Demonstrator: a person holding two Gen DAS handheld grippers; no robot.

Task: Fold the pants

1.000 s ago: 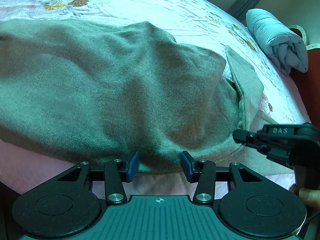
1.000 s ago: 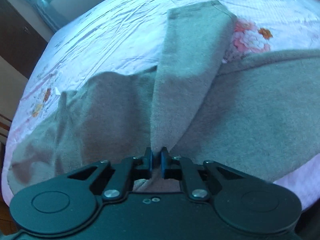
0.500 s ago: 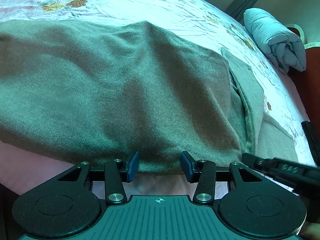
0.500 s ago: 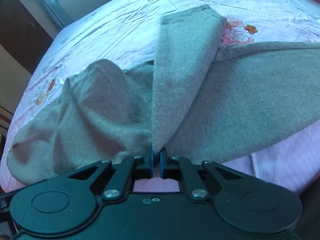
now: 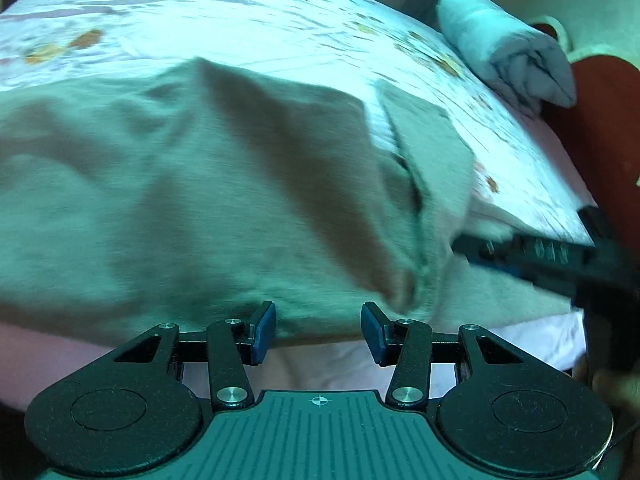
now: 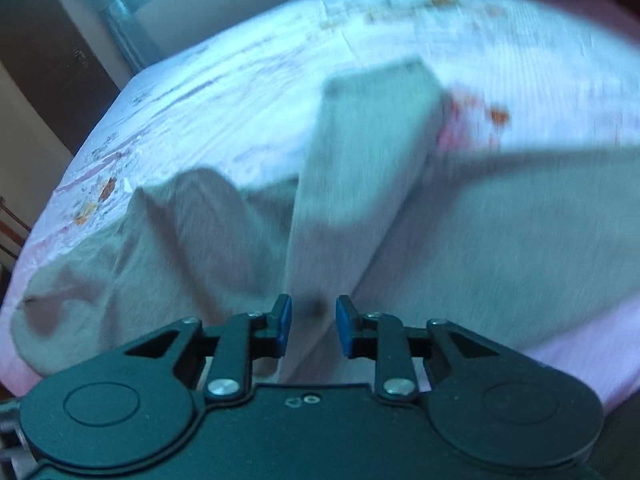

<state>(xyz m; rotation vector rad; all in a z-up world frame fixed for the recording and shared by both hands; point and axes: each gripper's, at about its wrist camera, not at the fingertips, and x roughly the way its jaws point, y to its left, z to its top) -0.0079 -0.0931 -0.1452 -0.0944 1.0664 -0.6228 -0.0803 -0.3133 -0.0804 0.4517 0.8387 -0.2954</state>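
Grey-brown pants [image 5: 208, 200] lie rumpled across the bed, a leg folded up towards the far side [image 6: 372, 152]. My left gripper [image 5: 318, 334] is open at the near edge of the pants, its blue pads either side of the hem. My right gripper [image 6: 313, 330] is open, and the leg's edge lies between its pads, no longer pinched. In the left wrist view the right gripper shows as a dark blurred shape [image 5: 560, 256] beside the pants. Both views are motion-blurred.
The bed has a pale floral sheet [image 5: 280, 28] over a pink edge [image 5: 60, 360]. A rolled light-blue blanket [image 5: 508, 52] lies at the far right by a red headboard [image 5: 600, 128]. A window and a dark wardrobe [image 6: 52, 60] stand beyond the bed.
My right gripper was shut on the pants leg and has now opened, letting it go. The pants have sagged and shifted. My left gripper stays open at the hem.
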